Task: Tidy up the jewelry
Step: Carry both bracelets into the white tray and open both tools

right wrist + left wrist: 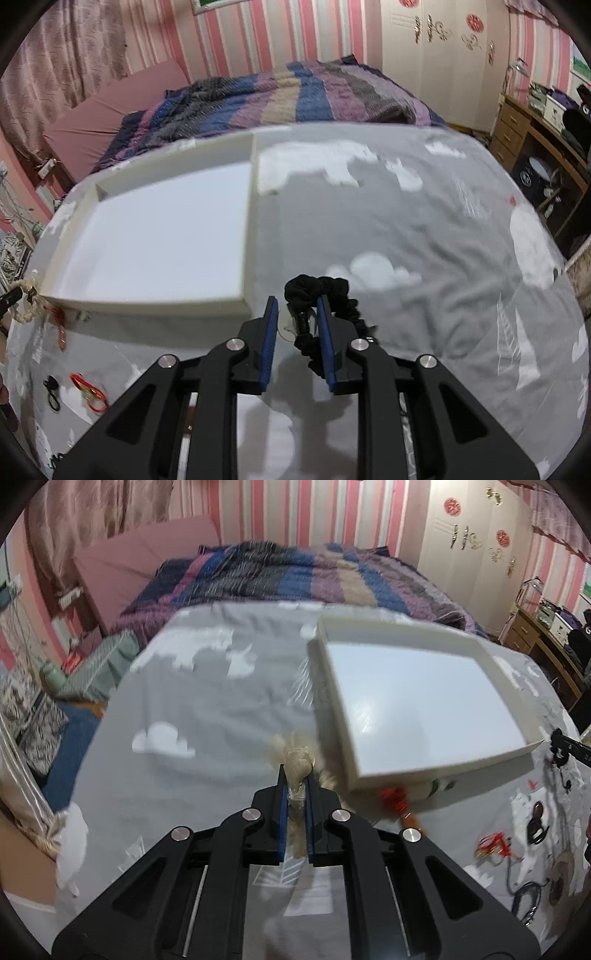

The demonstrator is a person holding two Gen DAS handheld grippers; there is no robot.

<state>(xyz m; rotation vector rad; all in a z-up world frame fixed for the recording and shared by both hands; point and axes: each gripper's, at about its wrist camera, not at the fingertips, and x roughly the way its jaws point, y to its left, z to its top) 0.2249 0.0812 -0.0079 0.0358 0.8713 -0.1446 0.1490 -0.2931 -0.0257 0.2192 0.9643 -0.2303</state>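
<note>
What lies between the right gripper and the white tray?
In the right wrist view, only bare grey cloud-print cloth lies between the right gripper, shut on a black scrunchie, and the white tray.

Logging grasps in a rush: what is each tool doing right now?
Left tool: shut on a beige fuzzy hair tie.
Right tool: shut on a black scrunchie.
</note>
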